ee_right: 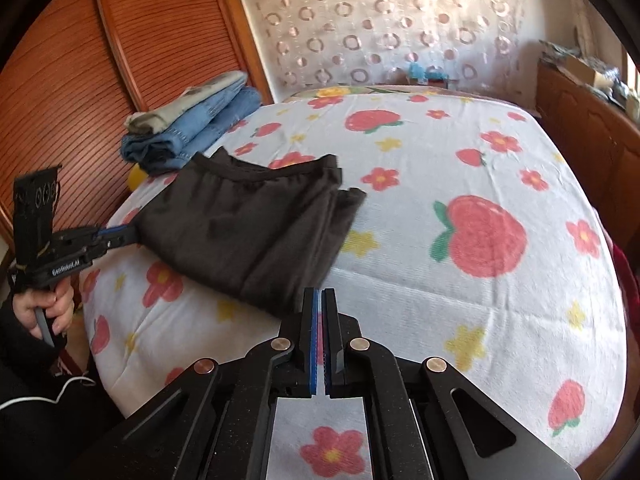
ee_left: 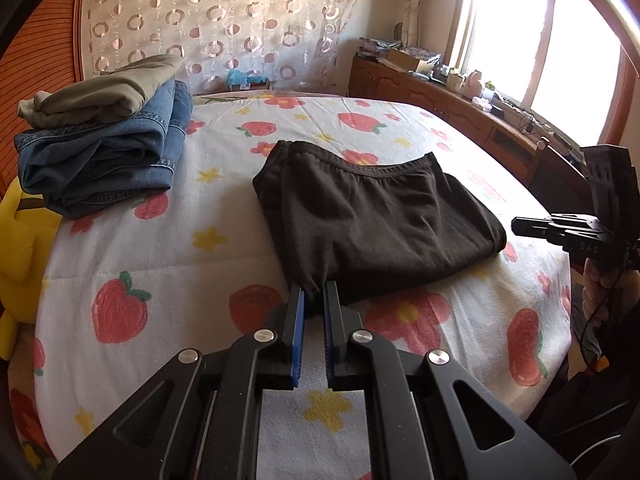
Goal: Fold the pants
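Dark brown pants (ee_left: pixel 372 216) lie folded into a compact rectangle on the strawberry-print bed (ee_left: pixel 160 240), waistband toward the far side. My left gripper (ee_left: pixel 314 288) is shut on the near corner of the pants. The right wrist view shows the same pants (ee_right: pixel 248 224) with my left gripper (ee_right: pixel 130 234) pinching their left edge. My right gripper (ee_right: pixel 320 294) is shut with nothing between its pads, just off the pants' near right edge above the bed (ee_right: pixel 460 300). It also shows in the left wrist view (ee_left: pixel 520 226), beside the pants' right edge.
A stack of folded blue jeans (ee_left: pixel 104 156) with an olive garment (ee_left: pixel 104 92) on top sits at the bed's far left. A yellow cushion (ee_left: pixel 20 248) lies off the left edge. A wooden cabinet (ee_left: pixel 460 104) with clutter runs under the window on the right.
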